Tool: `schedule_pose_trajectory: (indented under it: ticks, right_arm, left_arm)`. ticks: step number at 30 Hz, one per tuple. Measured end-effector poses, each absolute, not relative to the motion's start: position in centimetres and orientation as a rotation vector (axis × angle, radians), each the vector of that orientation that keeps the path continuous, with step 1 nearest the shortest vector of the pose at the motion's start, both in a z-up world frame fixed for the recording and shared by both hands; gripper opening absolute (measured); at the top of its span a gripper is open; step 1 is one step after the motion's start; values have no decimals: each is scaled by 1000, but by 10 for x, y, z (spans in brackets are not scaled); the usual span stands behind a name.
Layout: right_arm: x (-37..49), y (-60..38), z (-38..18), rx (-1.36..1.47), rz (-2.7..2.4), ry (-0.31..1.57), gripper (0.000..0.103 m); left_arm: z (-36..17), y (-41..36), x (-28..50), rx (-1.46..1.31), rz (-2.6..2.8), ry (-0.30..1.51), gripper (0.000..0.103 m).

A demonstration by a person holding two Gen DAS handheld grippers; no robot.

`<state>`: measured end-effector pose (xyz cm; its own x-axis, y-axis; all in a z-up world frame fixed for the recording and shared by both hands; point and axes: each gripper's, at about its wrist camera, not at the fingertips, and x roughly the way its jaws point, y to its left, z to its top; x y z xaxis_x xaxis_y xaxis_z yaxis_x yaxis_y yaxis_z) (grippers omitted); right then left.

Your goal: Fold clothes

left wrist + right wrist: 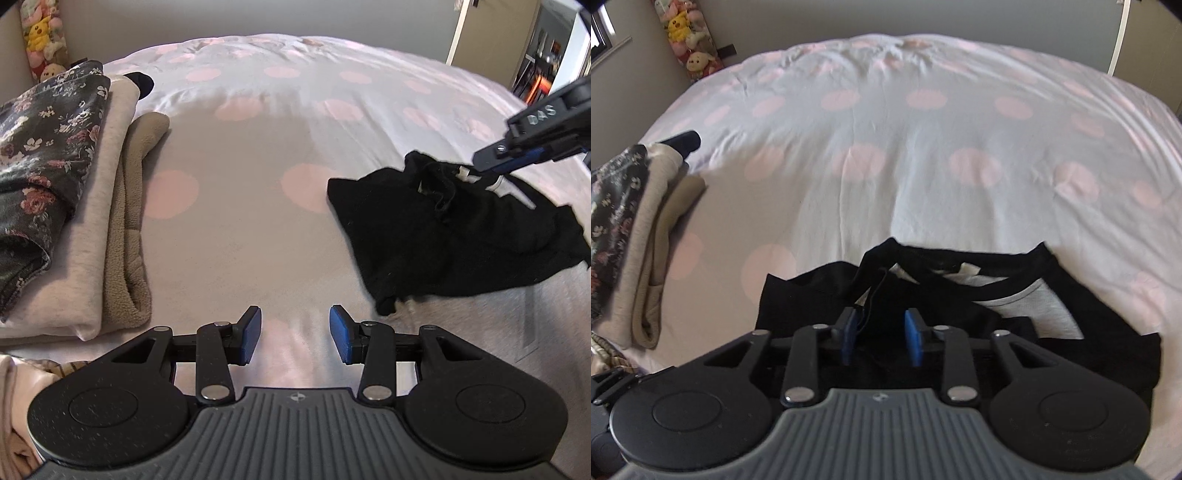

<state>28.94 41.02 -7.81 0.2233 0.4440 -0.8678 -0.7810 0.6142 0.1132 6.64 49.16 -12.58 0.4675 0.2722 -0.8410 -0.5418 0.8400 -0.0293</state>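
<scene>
- Left gripper (295, 334) — jaws partly apart, nothing between the blue pads, only bare bedsheet (229, 229) beneath. It points down at the open stretch of bed.
- Right gripper (881, 334) — jaws at a narrow-to-middling gap, set low over the near edge of the black garment (960, 306). A thin dark thread or strap hangs by the left pad; the pads do not appear to press on cloth, so I read it as holding nothing.
- Black garment: crumpled heap on the sheet, pale inner lining and neckline showing toward the far side in the right wrist view. Its long axis runs roughly across that view, left to right.
- From the left wrist view the garment lies well off to the right of the left fingers, and the right gripper's tip sits at its far upper edge. The right hand is plainly the nearer one; the left has to travel sideways to reach the near corner.
- Judgement: the garment is not yet spread flat, so folding of this piece is at its start.
- Further left, a stack of folded clothes (92, 221): floral dark piece on top, pale and tan ones beneath.
- Far corner: plush toys (38, 33) against the wall.
</scene>
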Motion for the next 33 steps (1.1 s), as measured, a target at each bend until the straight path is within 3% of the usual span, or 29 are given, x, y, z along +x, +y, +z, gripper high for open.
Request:
schedule_pose_trajectory:
  ticks: [7, 9, 11, 12, 15, 27, 33]
  right_arm:
    - [293, 444, -120, -414, 850, 1062, 47]
    - [295, 452, -131, -444, 820, 1055, 46]
    - [299, 455, -141, -469, 787, 1070, 41]
    - [300, 455, -145, -475, 776, 1079, 30]
    - [305, 445, -140, -446, 785, 1074, 11]
    - [278, 406, -55, -228, 974, 1098, 9]
    - [250, 431, -82, -272, 1007, 1139, 9]
  left_arm:
    - [-135, 491, 69, -286, 510, 995, 42]
    - [-137, 492, 68, -283, 512, 999, 42]
    - [-138, 494, 67, -288, 518, 1000, 42]
    - [-138, 495, 67, -292, 521, 1000, 42]
    - [-138, 497, 66, -301, 524, 994, 42]
    - [-134, 493, 67, -301, 510, 979, 42]
    - [-132, 494, 65, -303, 514, 968, 42]
